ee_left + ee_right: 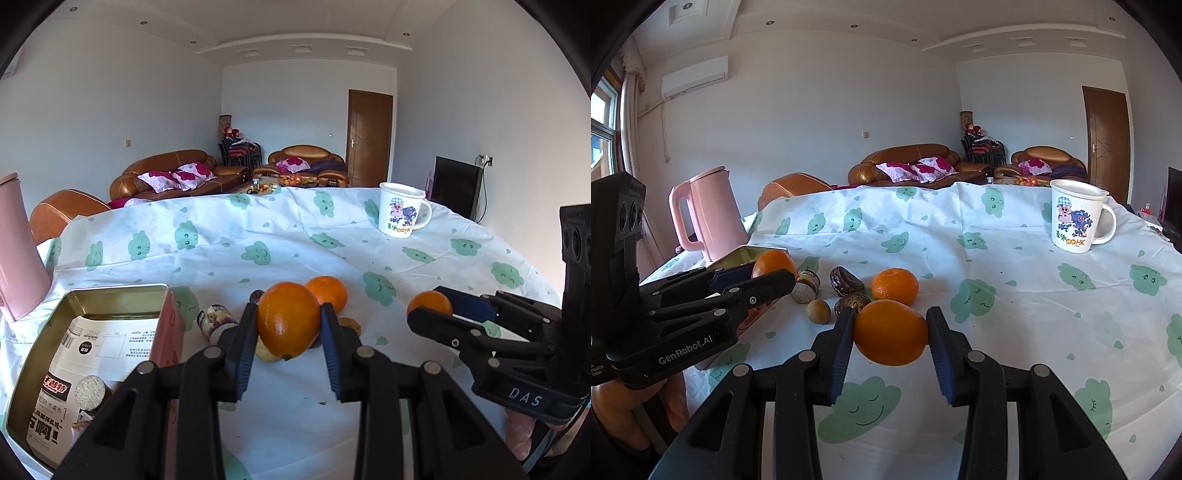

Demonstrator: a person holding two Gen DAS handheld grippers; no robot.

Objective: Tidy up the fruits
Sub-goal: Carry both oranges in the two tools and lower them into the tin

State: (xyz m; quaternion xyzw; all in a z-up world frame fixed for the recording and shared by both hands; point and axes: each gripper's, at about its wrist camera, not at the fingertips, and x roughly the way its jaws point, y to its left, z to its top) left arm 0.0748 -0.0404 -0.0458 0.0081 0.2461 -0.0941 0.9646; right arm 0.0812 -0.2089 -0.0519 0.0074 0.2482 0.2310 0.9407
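My left gripper (289,325) is shut on an orange (288,319), held above the tablecloth just right of an open pink tin box (88,354). My right gripper (891,330) is shut on a second orange (890,331), lifted off the cloth. Each gripper also shows in the other view: the right one (430,310), the left one (772,273). A third orange (895,289) lies on the cloth behind them, also seen in the left wrist view (328,295). Dates (846,282), a small round brown fruit (818,311) and wrapped snacks (806,286) lie nearby.
A pink kettle (709,214) stands at the table's left edge behind the tin. A white cartoon mug (1076,221) stands far right. The table has a white cloth with green clouds (979,258). Sofas and a door are beyond.
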